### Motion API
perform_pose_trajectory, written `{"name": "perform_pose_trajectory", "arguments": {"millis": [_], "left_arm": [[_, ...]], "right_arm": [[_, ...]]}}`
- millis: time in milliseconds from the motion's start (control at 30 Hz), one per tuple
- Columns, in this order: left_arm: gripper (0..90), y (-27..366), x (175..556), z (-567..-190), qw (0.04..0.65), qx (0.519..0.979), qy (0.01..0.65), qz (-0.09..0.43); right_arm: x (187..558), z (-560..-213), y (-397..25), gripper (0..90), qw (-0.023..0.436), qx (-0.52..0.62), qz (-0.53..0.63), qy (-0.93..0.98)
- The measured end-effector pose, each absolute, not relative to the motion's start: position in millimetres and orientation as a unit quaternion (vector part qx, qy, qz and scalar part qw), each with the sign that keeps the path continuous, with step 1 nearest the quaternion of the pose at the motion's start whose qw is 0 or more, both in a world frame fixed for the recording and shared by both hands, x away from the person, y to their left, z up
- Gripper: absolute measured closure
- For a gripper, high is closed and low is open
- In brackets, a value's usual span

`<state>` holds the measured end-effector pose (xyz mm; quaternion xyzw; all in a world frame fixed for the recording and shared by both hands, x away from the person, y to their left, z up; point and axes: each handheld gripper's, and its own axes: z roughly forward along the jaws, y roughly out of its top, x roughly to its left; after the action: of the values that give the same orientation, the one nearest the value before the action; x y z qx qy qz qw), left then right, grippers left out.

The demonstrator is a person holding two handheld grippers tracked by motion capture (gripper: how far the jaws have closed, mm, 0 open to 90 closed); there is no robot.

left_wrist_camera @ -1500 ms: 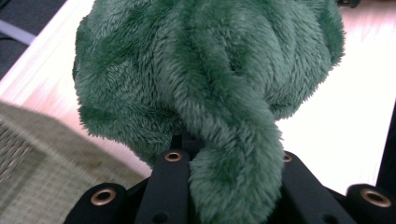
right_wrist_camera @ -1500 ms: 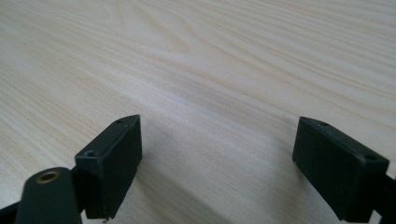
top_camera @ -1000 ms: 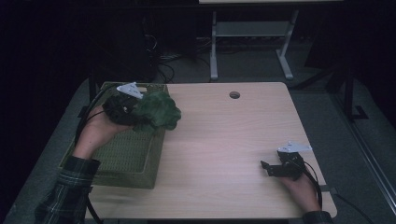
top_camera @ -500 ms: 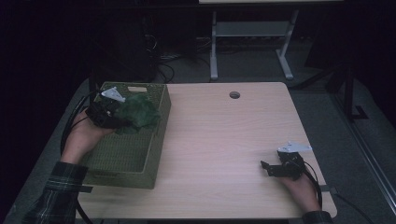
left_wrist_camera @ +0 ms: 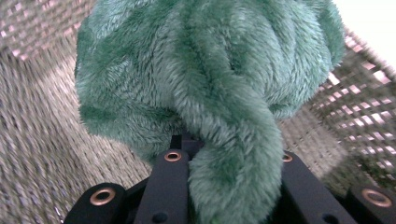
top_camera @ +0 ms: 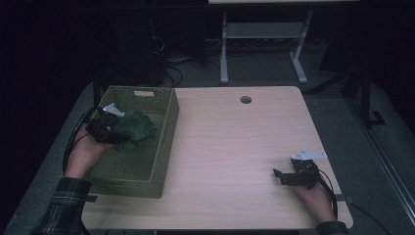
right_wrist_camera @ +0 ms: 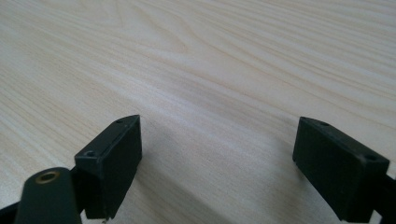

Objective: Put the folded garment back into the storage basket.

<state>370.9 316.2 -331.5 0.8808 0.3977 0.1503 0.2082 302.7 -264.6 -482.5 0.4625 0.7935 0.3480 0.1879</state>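
Your table (top_camera: 235, 147), light wood, carried green woven basket (top_camera: 161, 147) at its left edge. Green plush toy (top_camera: 136, 128) hung inside basket, over its middle, just above woven floor; whether it touched floor, cannot tell. Your left gripper (top_camera: 111, 132) was reaching in over basket's left wall, jaws clamped on fuzzy strand of plush toy (left_wrist_camera: 224, 154). Your right gripper (top_camera: 280, 175) rested on table near right front corner, jaws wide apart (right_wrist_camera: 217, 154), nothing between them, well apart from basket.
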Motion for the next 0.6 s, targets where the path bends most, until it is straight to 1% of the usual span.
{"name": "perform_pose_trajectory", "arguments": {"millis": [233, 600], "left_arm": [[76.8, 315, 371, -349, 0.196, 0.88, 0.407, 0.145], [76.1, 311, 376, -383, 0.183, 0.881, 0.419, 0.12]], "right_arm": [[303, -482, -265, 15.1, 0.187, 0.463, 0.348, 0.793], [303, -482, -264, 15.1, 0.187, 0.464, 0.349, 0.792]]}}
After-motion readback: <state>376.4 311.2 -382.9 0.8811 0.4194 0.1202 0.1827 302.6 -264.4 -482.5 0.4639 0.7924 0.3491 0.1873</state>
